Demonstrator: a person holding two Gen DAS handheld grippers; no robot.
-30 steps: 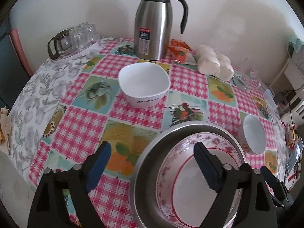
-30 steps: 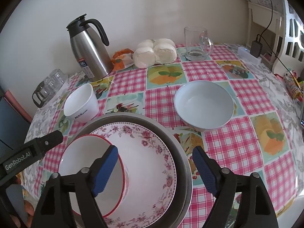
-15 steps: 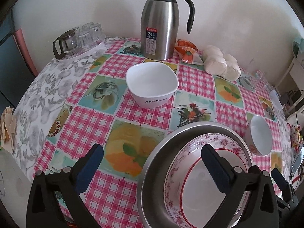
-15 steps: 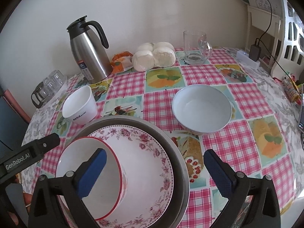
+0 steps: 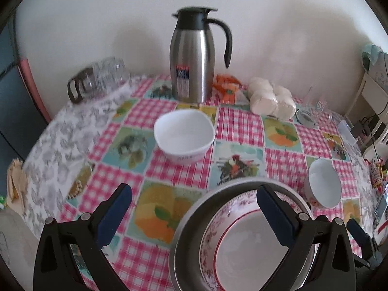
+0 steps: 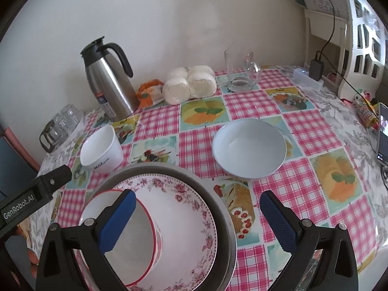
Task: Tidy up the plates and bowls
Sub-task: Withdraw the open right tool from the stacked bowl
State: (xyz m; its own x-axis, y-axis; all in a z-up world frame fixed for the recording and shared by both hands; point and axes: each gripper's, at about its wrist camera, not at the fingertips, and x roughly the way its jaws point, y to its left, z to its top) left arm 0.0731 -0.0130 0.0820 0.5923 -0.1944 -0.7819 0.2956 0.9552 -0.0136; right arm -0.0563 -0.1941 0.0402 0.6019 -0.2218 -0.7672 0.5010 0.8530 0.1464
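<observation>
Soft even daylight, faint shadows on wall; left view motion-blurred; fisheye bending, dark corners

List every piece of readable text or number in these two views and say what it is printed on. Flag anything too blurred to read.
"GenRobot.AI": white label on the left gripper, seen in the right wrist view.
"MAX" plus smaller unreadable letters: side of the squarish white bowl.
"24" on the label of the steel thermos jug; the rest is too blurred.
Print on the glass mug: unreadable.
Orange packet: no legible text.

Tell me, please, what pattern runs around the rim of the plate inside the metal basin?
Pink-red flowers on white on the plate, clearest in the right wrist view.
</observation>
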